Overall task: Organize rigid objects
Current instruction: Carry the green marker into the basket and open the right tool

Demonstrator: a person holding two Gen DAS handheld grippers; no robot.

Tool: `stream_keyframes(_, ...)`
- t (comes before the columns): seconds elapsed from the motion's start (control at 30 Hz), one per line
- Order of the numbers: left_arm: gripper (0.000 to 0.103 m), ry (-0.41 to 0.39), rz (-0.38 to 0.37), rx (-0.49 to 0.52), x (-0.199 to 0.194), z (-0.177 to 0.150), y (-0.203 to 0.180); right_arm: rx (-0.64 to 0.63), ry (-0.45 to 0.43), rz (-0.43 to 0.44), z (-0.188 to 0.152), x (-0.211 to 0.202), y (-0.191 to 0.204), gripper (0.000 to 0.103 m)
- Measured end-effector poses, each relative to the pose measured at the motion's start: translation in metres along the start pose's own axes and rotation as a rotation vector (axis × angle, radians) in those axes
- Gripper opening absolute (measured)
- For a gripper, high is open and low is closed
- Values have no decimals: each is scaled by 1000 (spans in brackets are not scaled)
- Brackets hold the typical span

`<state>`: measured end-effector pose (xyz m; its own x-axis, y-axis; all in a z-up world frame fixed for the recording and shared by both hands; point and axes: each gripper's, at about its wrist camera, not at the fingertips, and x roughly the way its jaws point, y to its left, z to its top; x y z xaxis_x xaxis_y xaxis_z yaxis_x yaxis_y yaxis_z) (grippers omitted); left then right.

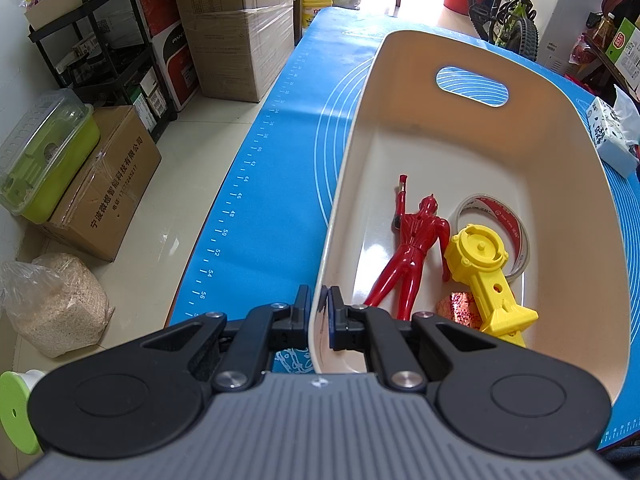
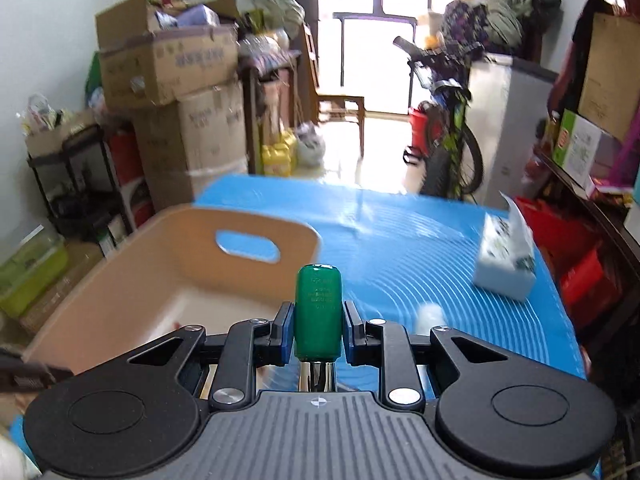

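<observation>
The bench (image 2: pixel 400 240) wears a blue mat printed with white rings and a ruler edge. Pale glossy floor tiles (image 1: pixel 192 168) run along its left side. Stacked cardboard boxes (image 1: pixel 236 28) stand against the white left wall, beside a black shelving cart (image 1: pixel 108 52). Nearer on the floor sit a lime-green lidded container (image 1: pixel 44 156) and a clear bag of grain (image 1: pixel 56 304). At the far end, bright daylight pours through a tall glass door (image 2: pixel 384 36), past a wooden chair (image 2: pixel 340 108). A child's bicycle (image 1: pixel 508 8) leans at the far right, near yellow jugs (image 1: pixel 316 0).
</observation>
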<state>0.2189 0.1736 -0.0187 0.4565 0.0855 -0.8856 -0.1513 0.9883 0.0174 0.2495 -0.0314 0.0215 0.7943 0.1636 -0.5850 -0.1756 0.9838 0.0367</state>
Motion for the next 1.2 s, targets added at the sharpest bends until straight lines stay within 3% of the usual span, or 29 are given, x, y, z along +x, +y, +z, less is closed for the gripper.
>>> stream_keyframes(0.2, 10, 0, 0, -1, 0, 0, 0, -18, -33, 63, 15, 2, 28, 33)
stream_keyframes(0.4, 10, 0, 0, -1, 0, 0, 0, -42, -13, 116, 17, 10, 53, 33)
stream_keyframes(0.6, 10, 1, -1, -2, 0, 0, 0, -102, 112, 193, 2, 33, 80, 33)
stream_keyframes(0.87, 10, 0, 0, 0, -1, 1, 0, -209, 294, 211, -31, 61, 112, 33)
stream_keyframes(1.03, 10, 0, 0, 0, 0, 1, 0, -227, 327, 207, -31, 64, 115, 33)
stream_keyframes(1.2, 10, 0, 0, 0, 0, 1, 0, -194, 334, 218, -28, 63, 105, 54)
